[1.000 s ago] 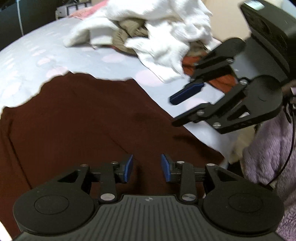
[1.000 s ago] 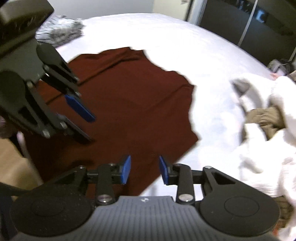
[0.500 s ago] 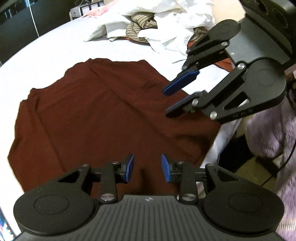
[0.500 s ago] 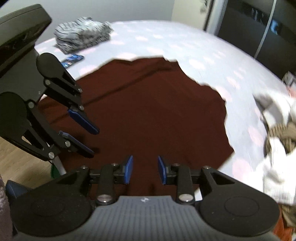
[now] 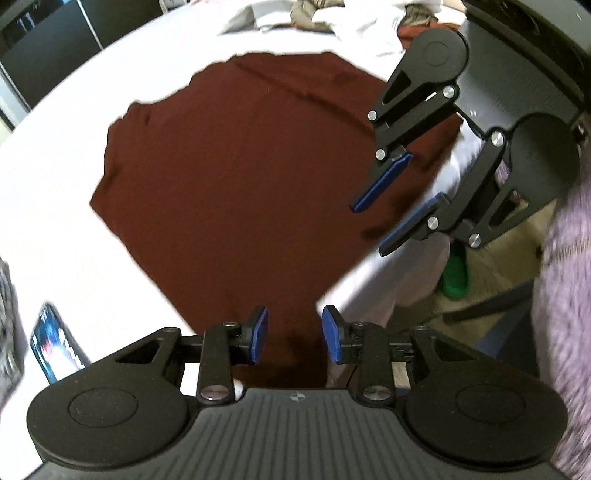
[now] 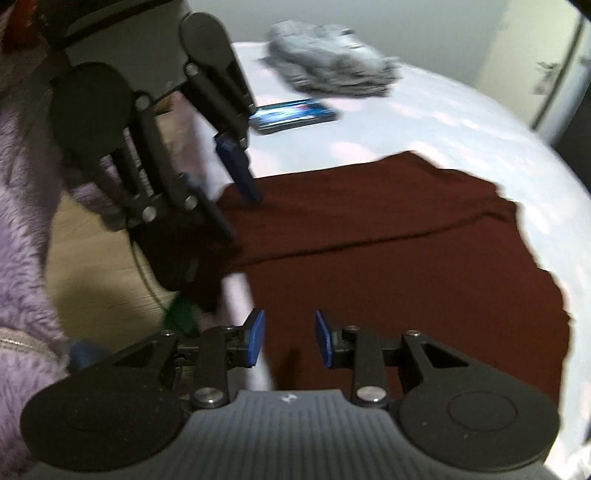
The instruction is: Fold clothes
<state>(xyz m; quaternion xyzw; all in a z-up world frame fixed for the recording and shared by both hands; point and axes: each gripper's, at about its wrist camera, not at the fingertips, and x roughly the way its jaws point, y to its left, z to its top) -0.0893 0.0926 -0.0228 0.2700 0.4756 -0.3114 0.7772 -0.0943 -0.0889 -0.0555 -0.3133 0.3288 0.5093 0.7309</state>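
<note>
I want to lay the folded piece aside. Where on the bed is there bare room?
Bare sheet lies beyond the dark red garment, up to the clothes pile. A narrower strip separates the garment from the phone and the grey folded stack. The near bed edge is crowded with both tongs.

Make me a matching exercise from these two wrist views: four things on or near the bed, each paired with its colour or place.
Things:
1. spread-out garment
2. smartphone with lit screen
3. folded grey patterned clothes
4. fluffy sleeve

Descriptions:
A. lilac, at the picture's left edge
B. dark maroon, flat on the white bed sheet
C. stacked at the bed's far end
D. lying on the sheet between the stack and the maroon garment

Pairs: 1-B, 2-D, 3-C, 4-A
</note>
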